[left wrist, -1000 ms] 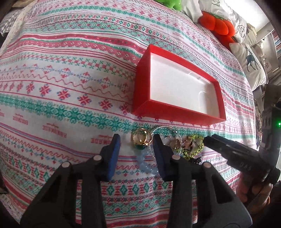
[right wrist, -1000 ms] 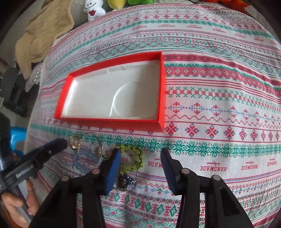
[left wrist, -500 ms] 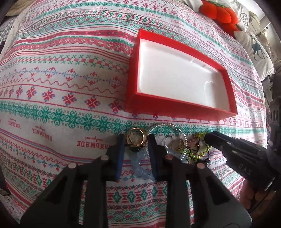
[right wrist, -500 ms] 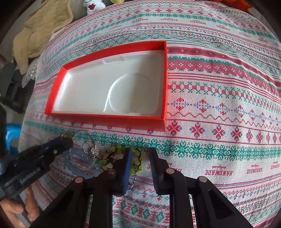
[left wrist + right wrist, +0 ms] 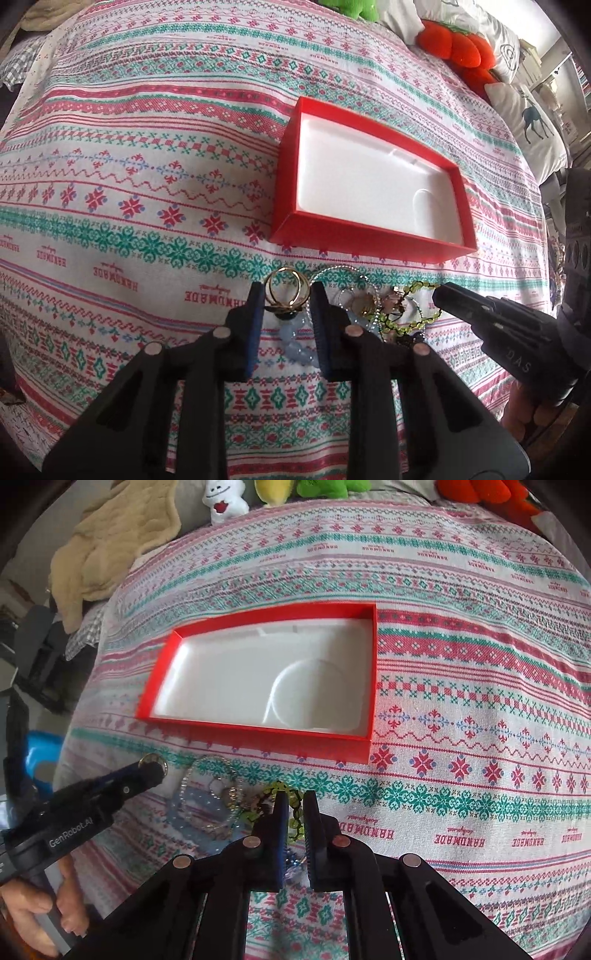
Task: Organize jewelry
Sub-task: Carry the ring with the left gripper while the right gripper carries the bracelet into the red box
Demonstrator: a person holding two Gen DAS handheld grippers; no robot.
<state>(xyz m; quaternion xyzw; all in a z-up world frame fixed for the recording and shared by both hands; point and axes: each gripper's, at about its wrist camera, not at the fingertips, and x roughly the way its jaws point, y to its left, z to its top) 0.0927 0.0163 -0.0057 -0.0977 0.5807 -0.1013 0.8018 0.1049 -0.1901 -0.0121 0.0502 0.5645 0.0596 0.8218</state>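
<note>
A red box with an empty white liner lies on the patterned bedspread; it also shows in the right wrist view. Just in front of it lies a heap of jewelry. My left gripper is shut on the gold rings, above a pale blue bead bracelet. My right gripper is shut on the green bead bracelet. The silver chain and clear bead loop lie between the two grippers.
Plush toys and a beige blanket lie at the bed's far edge. Red cushions and a deer pillow sit at the far right. The bed edge drops off on the left in the right wrist view.
Both grippers have closed from wide open: the left onto the gold rings, the right onto the green bead bracelet. Both have pulled back a little from the box.
</note>
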